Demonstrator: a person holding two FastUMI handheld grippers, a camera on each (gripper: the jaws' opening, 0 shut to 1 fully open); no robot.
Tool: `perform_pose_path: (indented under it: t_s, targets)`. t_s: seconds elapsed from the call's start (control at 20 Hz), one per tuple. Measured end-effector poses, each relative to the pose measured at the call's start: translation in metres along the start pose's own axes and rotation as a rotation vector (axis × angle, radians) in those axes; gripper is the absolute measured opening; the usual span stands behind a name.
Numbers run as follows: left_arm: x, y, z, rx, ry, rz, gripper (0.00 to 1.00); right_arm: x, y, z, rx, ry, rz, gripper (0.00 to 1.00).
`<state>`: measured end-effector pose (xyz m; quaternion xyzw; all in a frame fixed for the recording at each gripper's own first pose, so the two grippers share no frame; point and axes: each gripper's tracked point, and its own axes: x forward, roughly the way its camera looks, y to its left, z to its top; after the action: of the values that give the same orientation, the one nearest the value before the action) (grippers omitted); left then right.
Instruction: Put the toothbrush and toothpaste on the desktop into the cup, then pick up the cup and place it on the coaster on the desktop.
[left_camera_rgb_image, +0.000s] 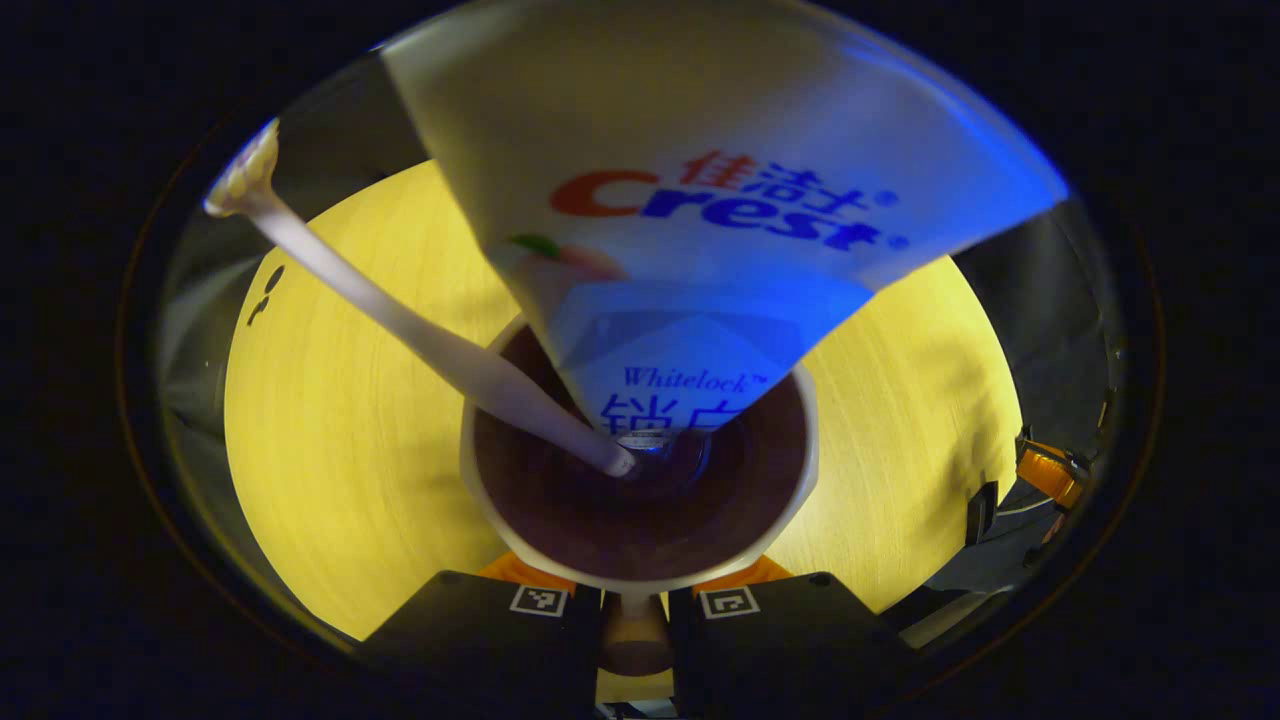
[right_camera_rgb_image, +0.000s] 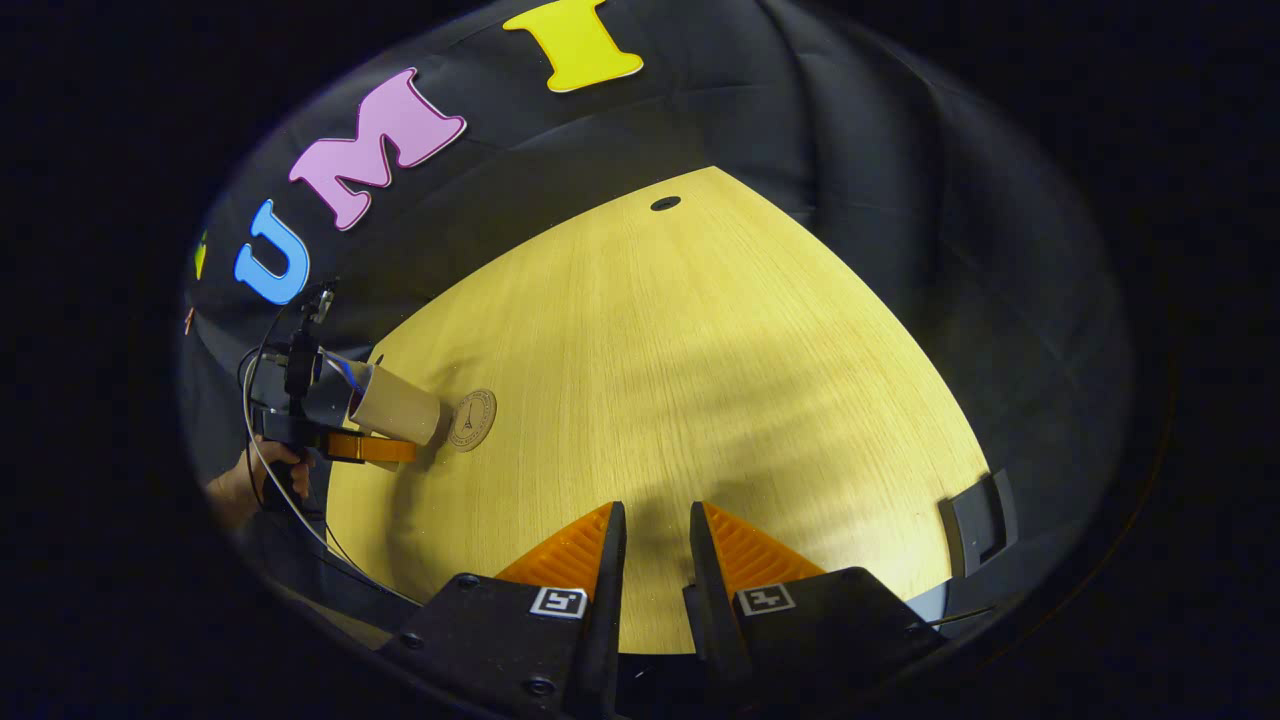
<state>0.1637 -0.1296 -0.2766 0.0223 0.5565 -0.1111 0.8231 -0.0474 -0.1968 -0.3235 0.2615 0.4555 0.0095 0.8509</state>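
Left gripper view
Cup: the cup (left_camera_rgb_image: 640, 500) sits right in front of the left gripper (left_camera_rgb_image: 637, 600), and we look down into its dark inside.
Grip: the two black fingers are closed on the near wall of the cup, one on each side, so the left gripper has hold of it.
Toothbrush: the toothbrush (left_camera_rgb_image: 420, 335) stands in the cup and leans up and away to the left, brush end high.
Toothpaste: the toothpaste (left_camera_rgb_image: 700, 200) tube is in the cup too, cap end down, flat end up near the camera.
Desktop: the yellow wooden desktop (left_camera_rgb_image: 340, 460) is under the cup.

Right gripper view
Right gripper: the right gripper (right_camera_rgb_image: 655, 530) is a little bit open and holds nothing. It hangs over bare wood.
Cup again: the cup (right_camera_rgb_image: 395, 405) is far off to the left, in the left gripper (right_camera_rgb_image: 360, 445), with a hand (right_camera_rgb_image: 240, 490) behind it.
Coaster: the round coaster (right_camera_rgb_image: 472, 420) lies flat on the desktop, just beside the bottom of the cup.
Which way to go: I think the cup only needs a short move toward the coaster, bottom end first.
Nearer hand: the left one is far closer to the coaster.
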Motion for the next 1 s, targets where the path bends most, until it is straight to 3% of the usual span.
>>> perform_pose_path:
  t_s: [0.1, 0.2, 0.35, 0.4, 0.55, 0.65, 0.8, 0.85, 0.9, 1.0]
  targets:
    - [0.006, -0.013, 0.004, 0.03, 0.005, -0.01, 0.29, -0.009, -0.01, -0.003, 0.013, -0.009, -0.016, 0.4]
    - [0.011, -0.022, 0.009, 0.065, 0.011, -0.011, 0.39, -0.014, -0.02, -0.004, 0.032, -0.019, -0.033, 0.39]
    - [0.017, -0.033, 0.012, 0.103, 0.02, -0.01, 0.34, -0.021, -0.033, -0.008, 0.064, -0.026, -0.054, 0.4]
    - [0.019, -0.036, 0.013, 0.109, 0.022, -0.011, 0.29, -0.023, -0.037, -0.009, 0.073, -0.027, -0.061, 0.39]
    - [0.025, -0.039, 0.014, 0.124, 0.03, -0.004, 0.29, -0.028, -0.045, -0.011, 0.087, -0.031, -0.076, 0.39]
    - [0.03, -0.035, 0.015, 0.133, 0.038, 0.018, 0.39, -0.03, -0.051, -0.013, 0.091, -0.031, -0.082, 0.4]
    - [0.033, -0.033, 0.015, 0.122, 0.046, 0.018, 0.29, -0.03, -0.055, -0.015, 0.099, -0.028, -0.091, 0.4]
    - [0.031, -0.034, 0.013, 0.12, 0.054, 0.017, 0.39, -0.029, -0.055, -0.015, 0.103, -0.027, -0.091, 0.4]
    - [0.032, -0.034, 0.014, 0.121, 0.059, 0.014, 0.34, -0.029, -0.055, -0.015, 0.105, -0.025, -0.091, 0.4]
    - [0.031, -0.035, 0.014, 0.119, 0.065, 0.009, 0.35, -0.027, -0.054, -0.013, 0.104, -0.024, -0.09, 0.4]
